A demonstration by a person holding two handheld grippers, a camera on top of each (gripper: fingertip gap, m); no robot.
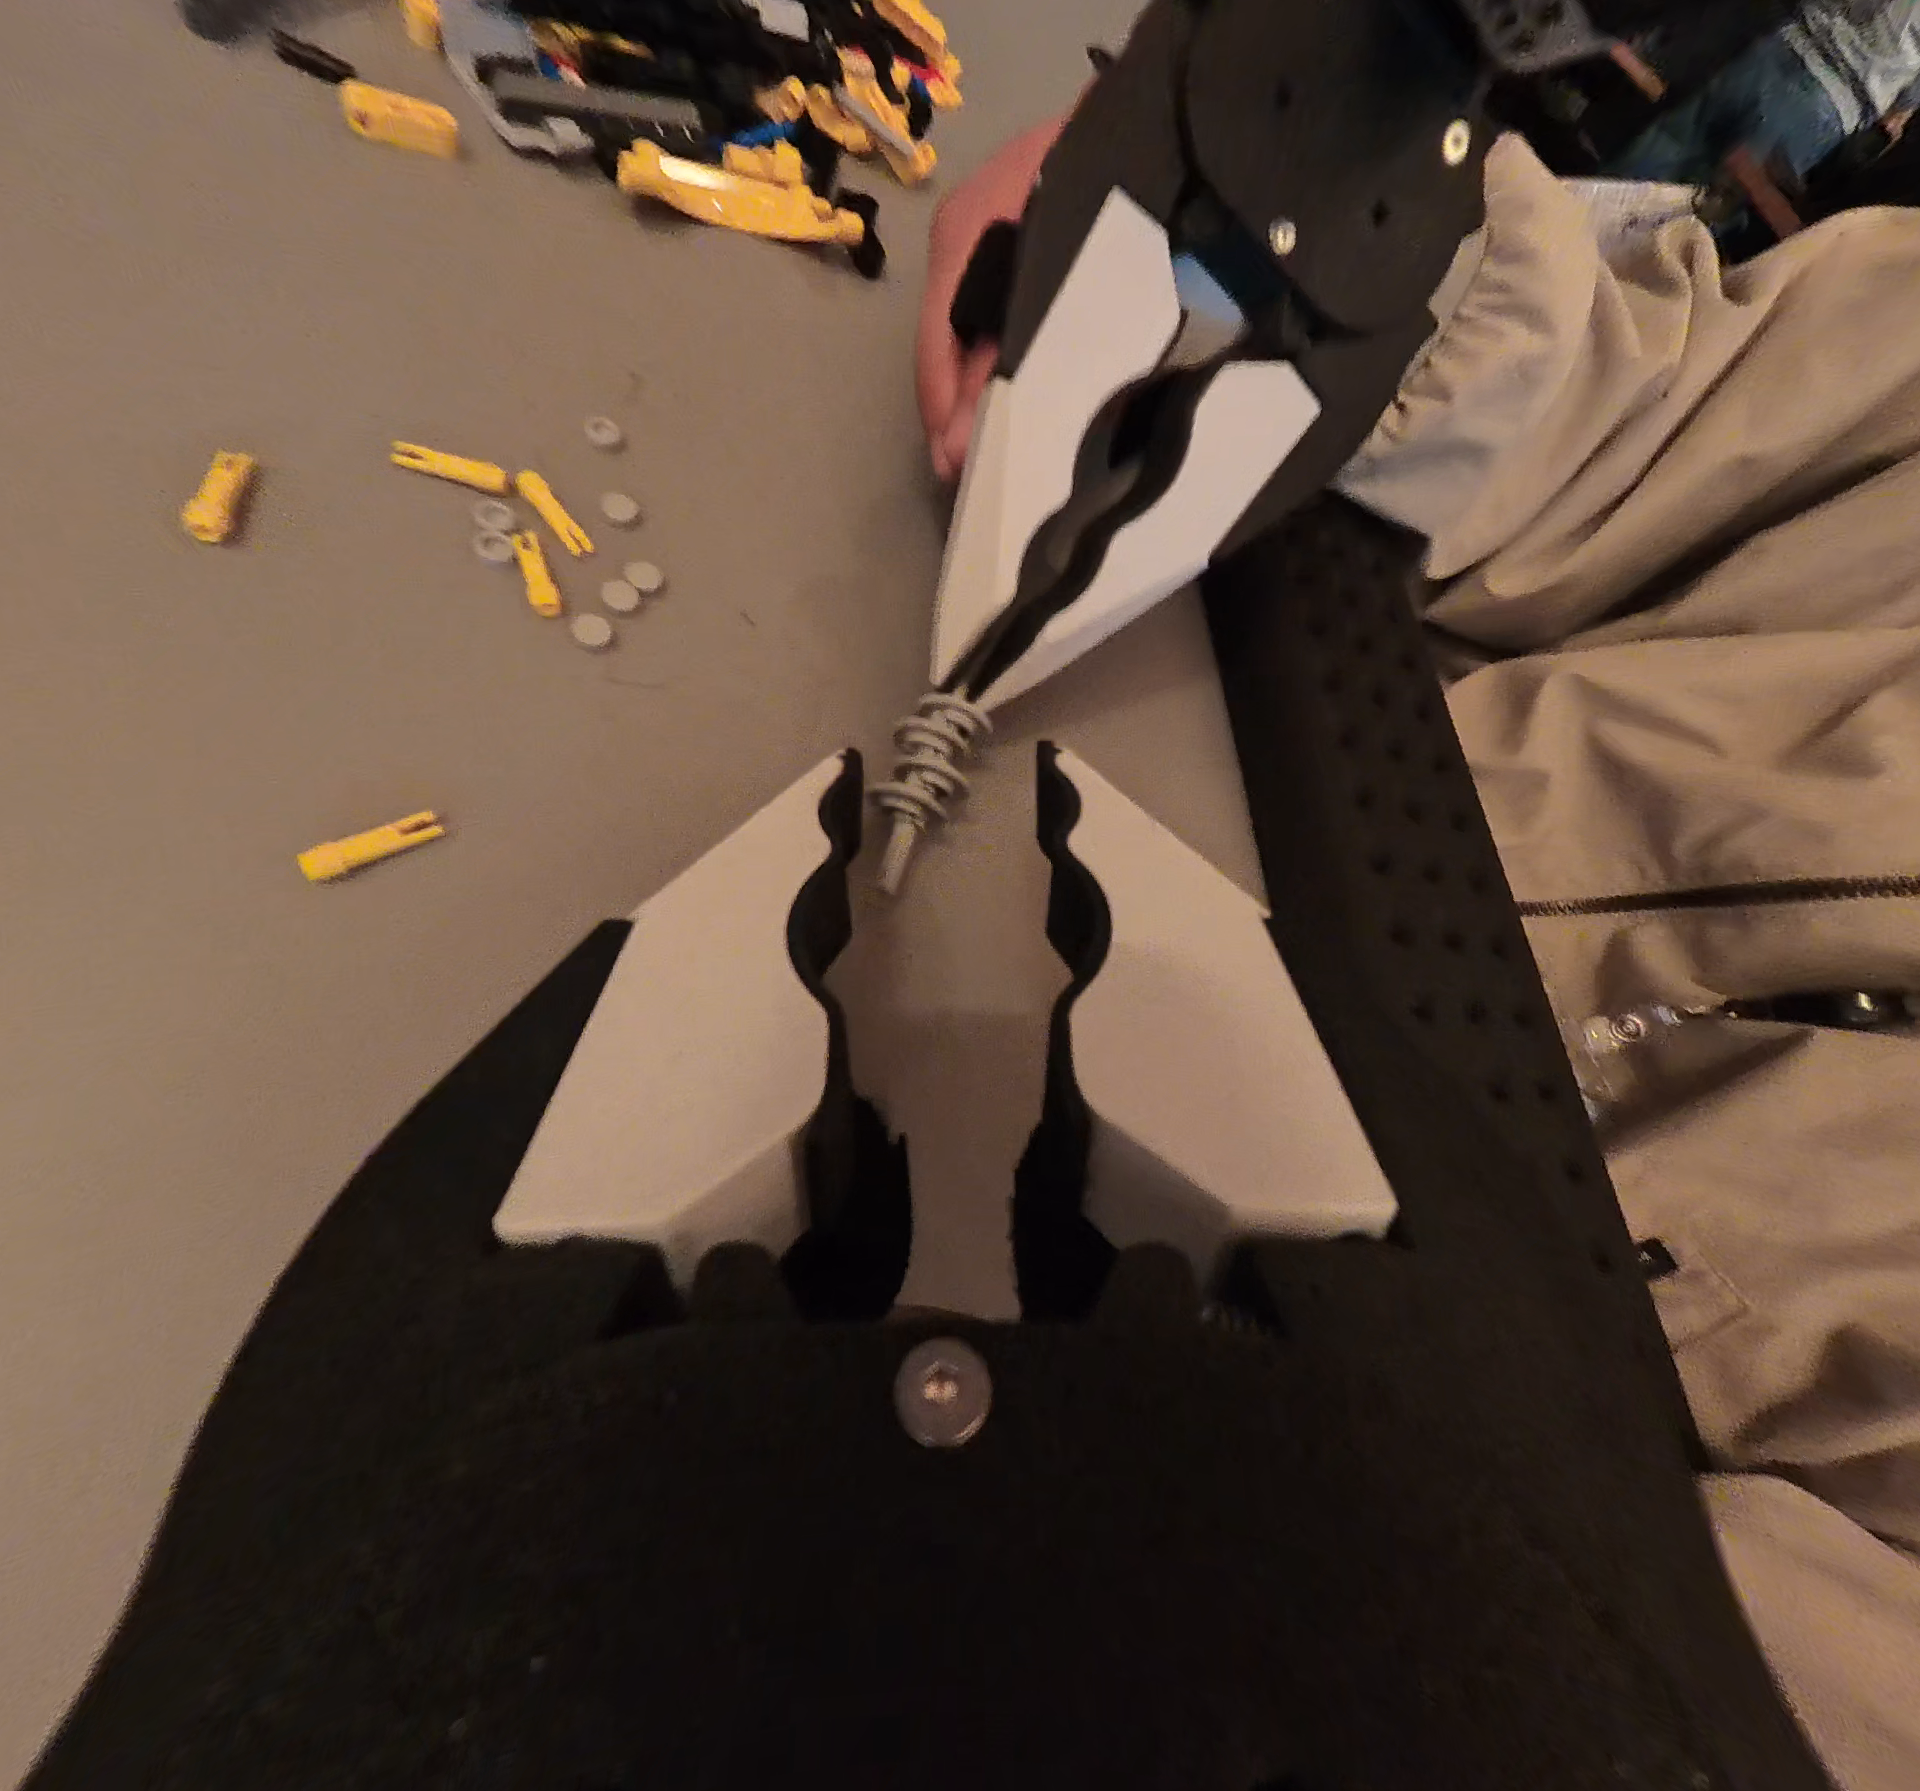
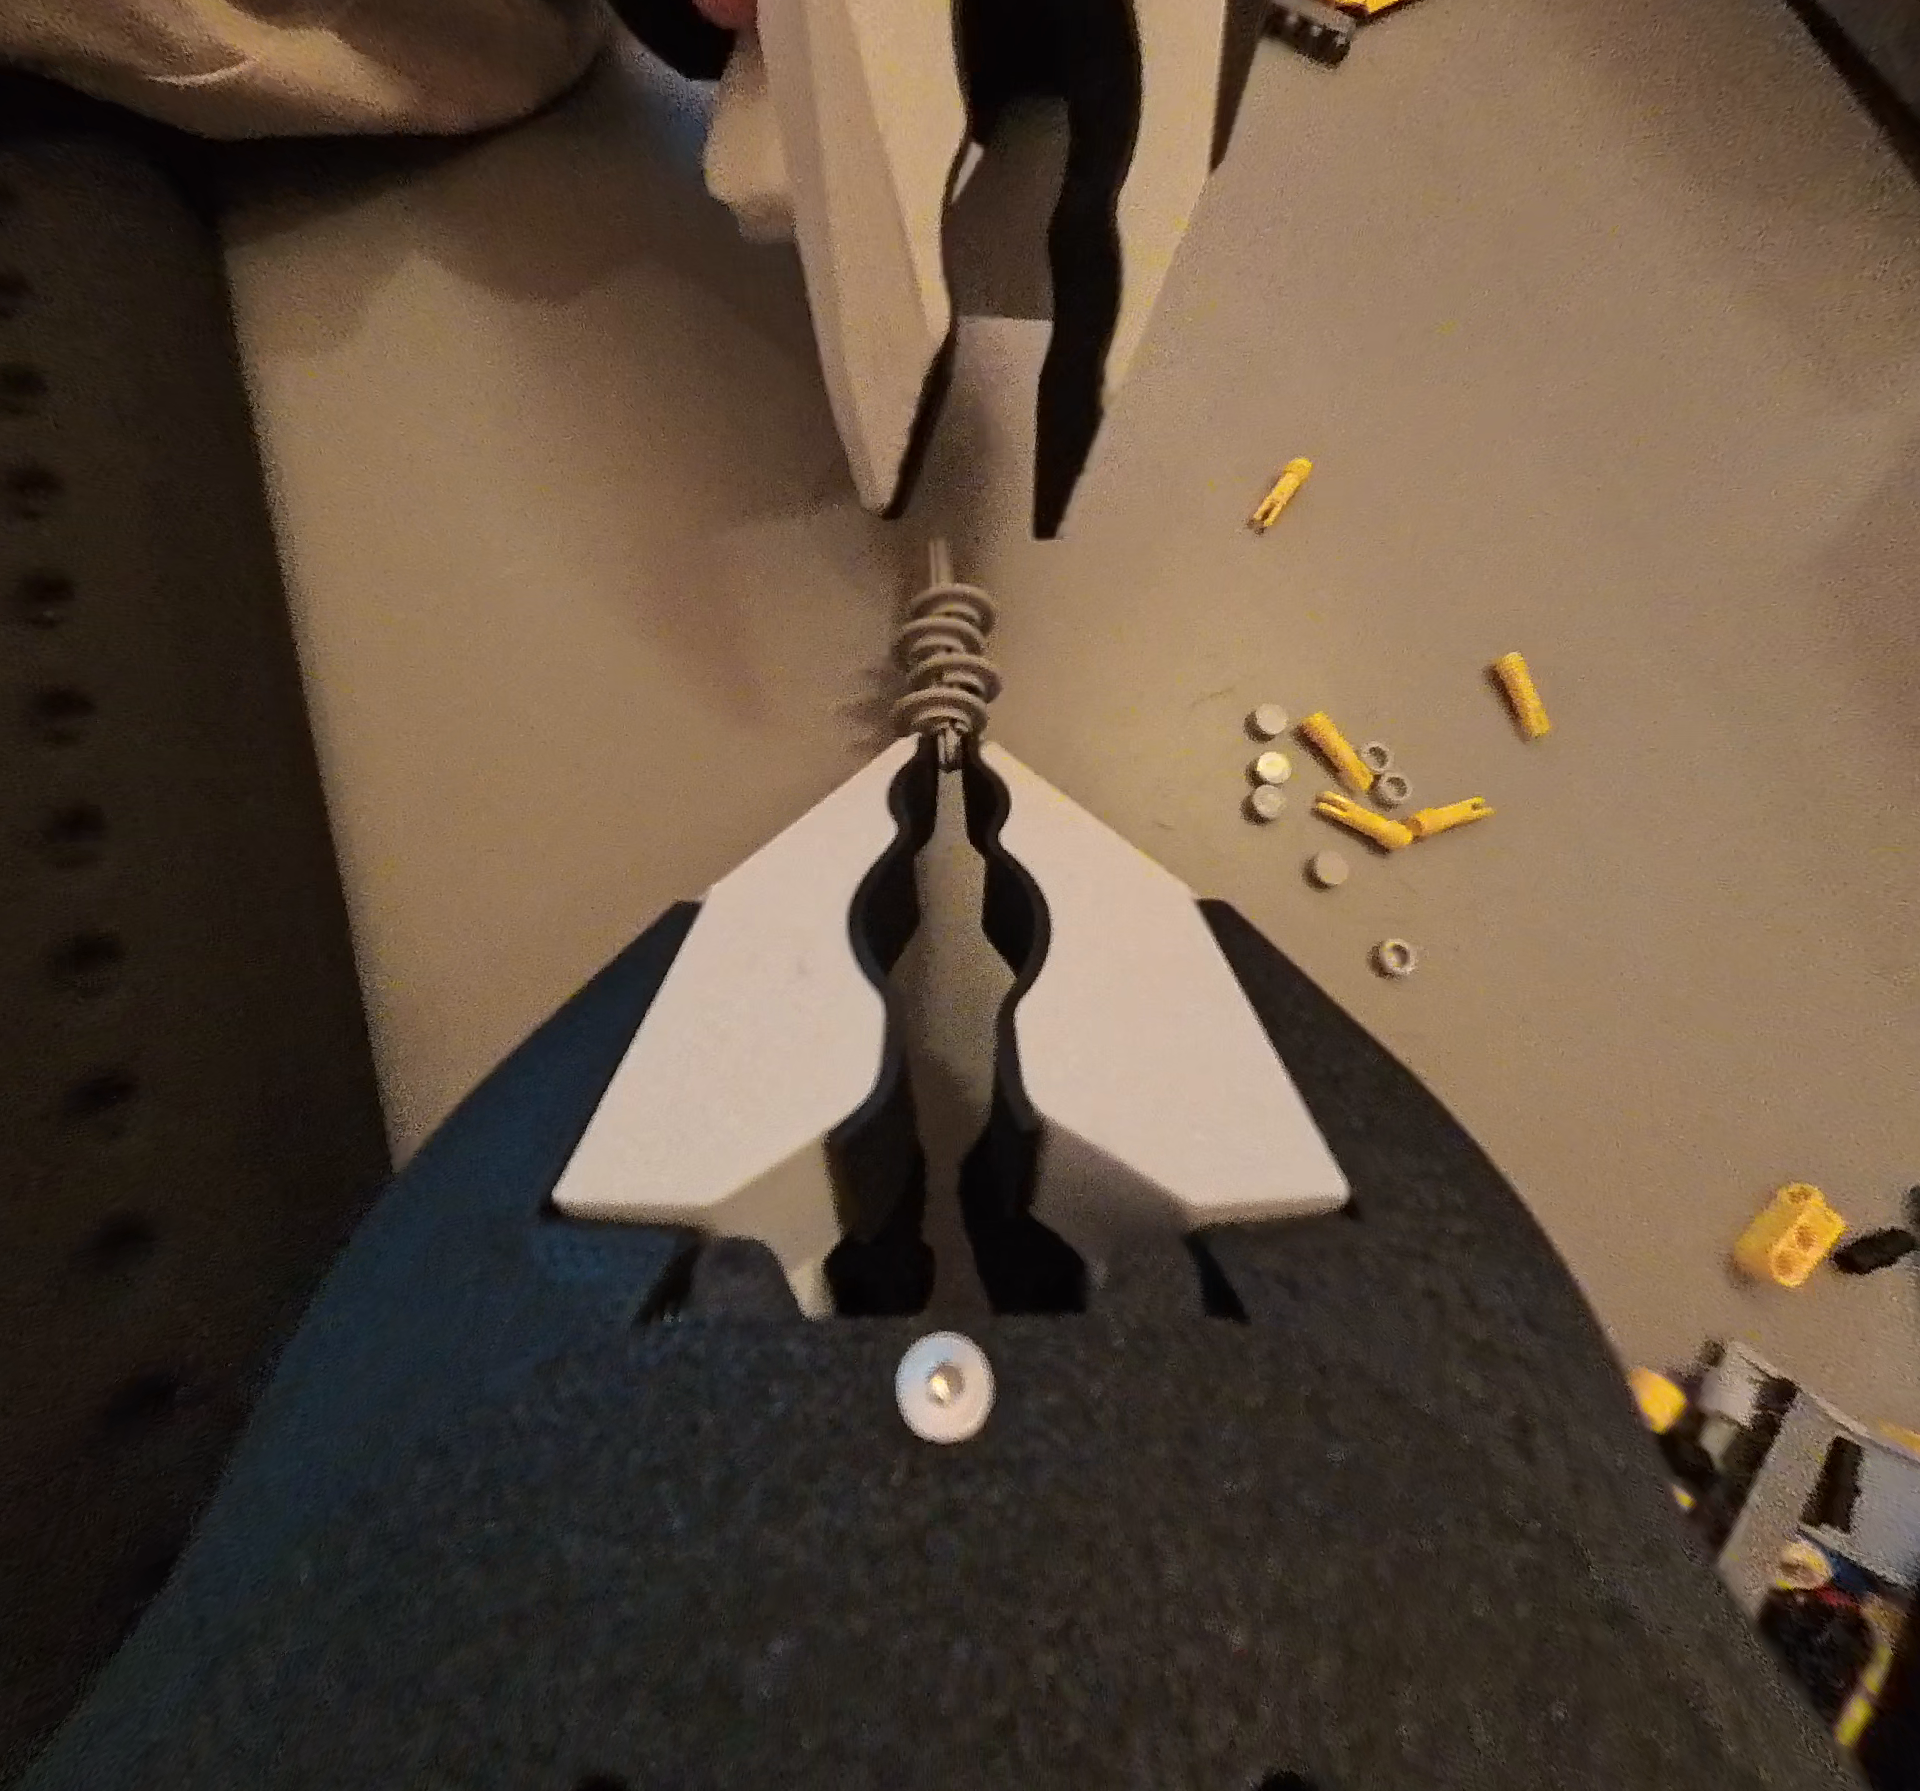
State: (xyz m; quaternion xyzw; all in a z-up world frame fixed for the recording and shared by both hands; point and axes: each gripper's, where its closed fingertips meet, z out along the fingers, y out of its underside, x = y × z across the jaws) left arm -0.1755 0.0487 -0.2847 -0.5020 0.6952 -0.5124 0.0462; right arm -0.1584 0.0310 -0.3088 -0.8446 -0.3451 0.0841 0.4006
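One grey axle with stacked rings (image 2: 943,666) sits pinched at our right gripper (image 2: 948,752) tips, above the beige table (image 1: 312,1014). Our left gripper (image 1: 948,756) stands parted around its free end. At ten o'clock lie yellow pins (image 1: 488,505).

Grey coiled spring (image 1: 932,765); yellow pins (image 1: 449,467); grey round studs (image 1: 620,595); tan bench (image 1: 312,962); beige jacket (image 1: 1714,702).

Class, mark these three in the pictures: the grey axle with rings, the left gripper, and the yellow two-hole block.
grey axle with rings (image 1: 932,770): left wrist view, on the stacked rings.
left gripper (image 1: 948,765): left wrist view, midway between its open fingertips.
yellow two-hole block (image 2: 1789,1233): right wrist view, on its holed face.
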